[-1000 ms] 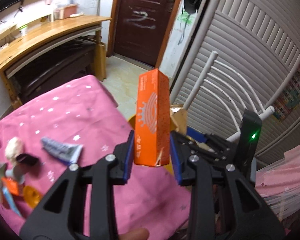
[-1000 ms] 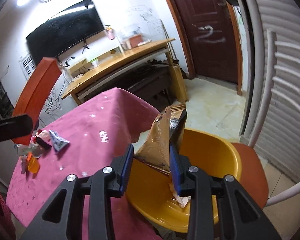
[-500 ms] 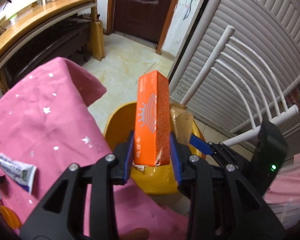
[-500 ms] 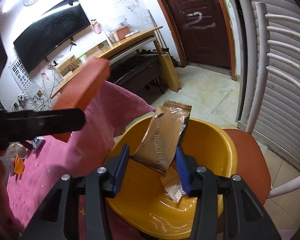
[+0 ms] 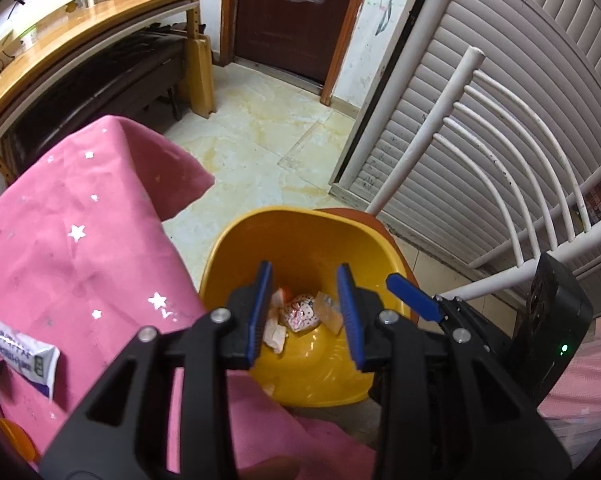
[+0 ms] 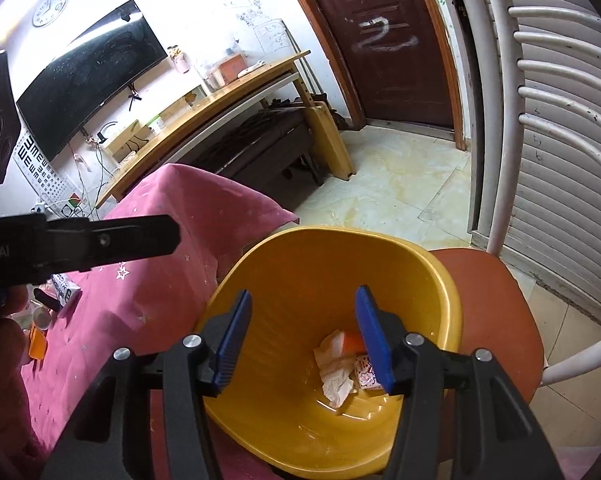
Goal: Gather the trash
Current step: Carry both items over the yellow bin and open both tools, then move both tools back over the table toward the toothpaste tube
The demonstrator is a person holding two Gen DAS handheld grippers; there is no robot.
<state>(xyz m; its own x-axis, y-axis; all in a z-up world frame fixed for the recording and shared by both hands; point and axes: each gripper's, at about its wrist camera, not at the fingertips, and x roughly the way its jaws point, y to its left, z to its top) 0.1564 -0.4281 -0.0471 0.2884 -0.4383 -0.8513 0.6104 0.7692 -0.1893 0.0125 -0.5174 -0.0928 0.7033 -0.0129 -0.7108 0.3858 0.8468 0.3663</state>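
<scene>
1. The left gripper (image 5: 304, 312) hung released, its jaws spread with nothing between them, directly above the yellow basin (image 5: 300, 232).
2. The right gripper (image 6: 302, 336) was likewise released and empty over the same basin.
3. Trash (image 5: 298, 316) lay at the basin's bottom, below both grippers.
4. A white tube (image 5: 20, 354) remained on the pink tablecloth (image 5: 72, 248), left of the left gripper.

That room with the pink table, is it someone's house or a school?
Probably a room in someone's home: a wall TV above a wooden desk, a pink star tablecloth, and a yellow tub holding trash on a chair.
</scene>
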